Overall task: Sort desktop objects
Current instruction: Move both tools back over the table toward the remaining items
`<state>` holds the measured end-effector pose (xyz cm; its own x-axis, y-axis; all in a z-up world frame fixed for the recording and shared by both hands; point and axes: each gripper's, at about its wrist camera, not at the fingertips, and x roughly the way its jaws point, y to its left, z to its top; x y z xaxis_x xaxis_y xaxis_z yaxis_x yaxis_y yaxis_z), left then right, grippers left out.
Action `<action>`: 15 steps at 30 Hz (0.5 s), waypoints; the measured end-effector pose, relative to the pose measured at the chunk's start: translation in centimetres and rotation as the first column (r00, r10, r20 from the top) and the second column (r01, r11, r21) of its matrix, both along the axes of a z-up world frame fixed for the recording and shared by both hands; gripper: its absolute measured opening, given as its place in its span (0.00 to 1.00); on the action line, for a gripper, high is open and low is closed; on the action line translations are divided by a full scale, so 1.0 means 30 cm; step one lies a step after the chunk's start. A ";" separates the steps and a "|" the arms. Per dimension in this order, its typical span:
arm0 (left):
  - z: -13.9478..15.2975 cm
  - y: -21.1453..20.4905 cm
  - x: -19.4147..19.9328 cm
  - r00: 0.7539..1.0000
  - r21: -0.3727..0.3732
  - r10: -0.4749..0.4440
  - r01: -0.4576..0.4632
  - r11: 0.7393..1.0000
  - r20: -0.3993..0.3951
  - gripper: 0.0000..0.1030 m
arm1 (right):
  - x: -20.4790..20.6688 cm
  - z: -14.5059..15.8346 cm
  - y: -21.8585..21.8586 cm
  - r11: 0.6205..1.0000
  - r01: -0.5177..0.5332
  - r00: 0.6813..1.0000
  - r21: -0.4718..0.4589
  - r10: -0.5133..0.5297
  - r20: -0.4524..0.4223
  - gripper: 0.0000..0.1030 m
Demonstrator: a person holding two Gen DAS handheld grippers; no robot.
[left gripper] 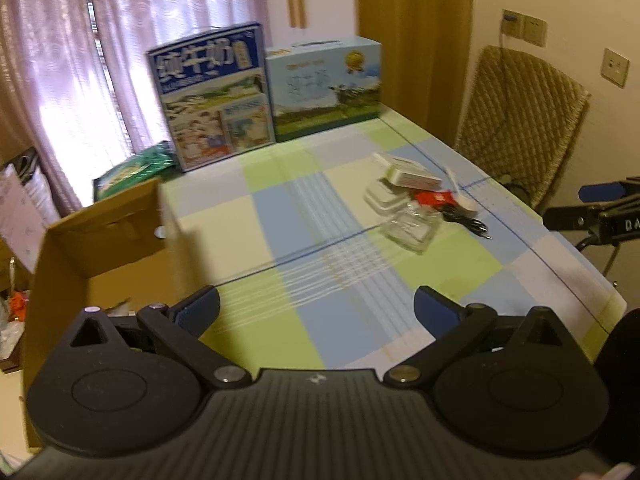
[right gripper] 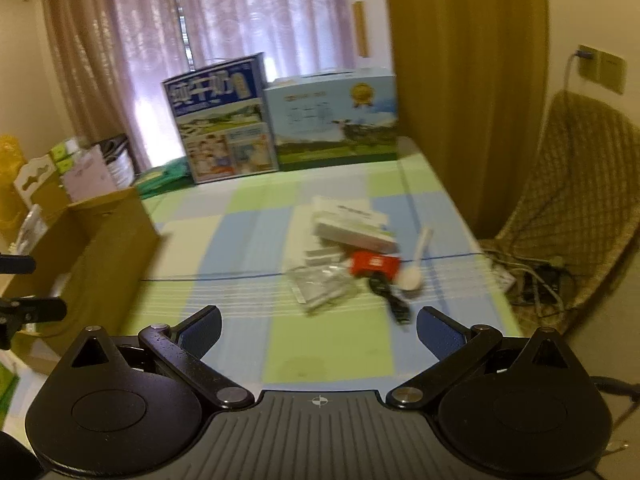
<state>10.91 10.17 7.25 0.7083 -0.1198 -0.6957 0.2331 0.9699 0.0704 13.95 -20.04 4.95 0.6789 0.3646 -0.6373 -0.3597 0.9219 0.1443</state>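
One cluster: your sorting pile (right gripper: 352,256) lies on the right half of the worktop, ahead of the right gripper and well apart from both grippers.
Hard to make out: motion blur smears the pile in the right wrist view; print on the white box cannot be read in either view.
White box (left gripper: 412,172): flat, rectangular cardboard, resting tilted on top of other white pieces (left gripper: 382,198) whose shape is partly hidden beneath it.
Clear container (left gripper: 410,229): squarish, transparent, glassy; its edges fade into the cloth.
Red packet (right gripper: 374,264): small, glossy, partly tucked under the white box.
White spoon (right gripper: 414,268): smooth plastic, bowl toward you, handle pointing away.
Black cable (right gripper: 394,300): thin, coiled, plug end nearest you.
Worktop (left gripper: 280,216): cloth in green, blue, cream and grey checks, with thin blue lines crossing it.
Cardboard box (left gripper: 100,248): plain brown, open-topped, at the left edge; its inside is mostly hidden from you.
Milk cartons (left gripper: 216,96): two printed boxes upright at the far end.
Left gripper (left gripper: 316,308): jaws spread wide, nothing between them.
Right gripper (right gripper: 319,322): jaws spread wide, nothing between them; in the left wrist view only a cut-off edge of it shows at the right.
Wicker chair (left gripper: 520,120): woven, beside the right edge, partly cut off.
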 end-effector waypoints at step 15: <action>-0.143 -0.283 0.185 0.987 0.044 -0.142 0.146 0.988 -0.075 0.98 | 0.194 -0.130 -0.135 0.986 -0.090 0.995 -0.137 0.083 -0.057 0.98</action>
<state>16.47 1.69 2.95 0.6346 -0.1811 -0.7513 0.3764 0.9215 0.0958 19.77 -24.08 1.06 0.6142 0.3257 -0.7188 -0.4345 0.8999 0.0365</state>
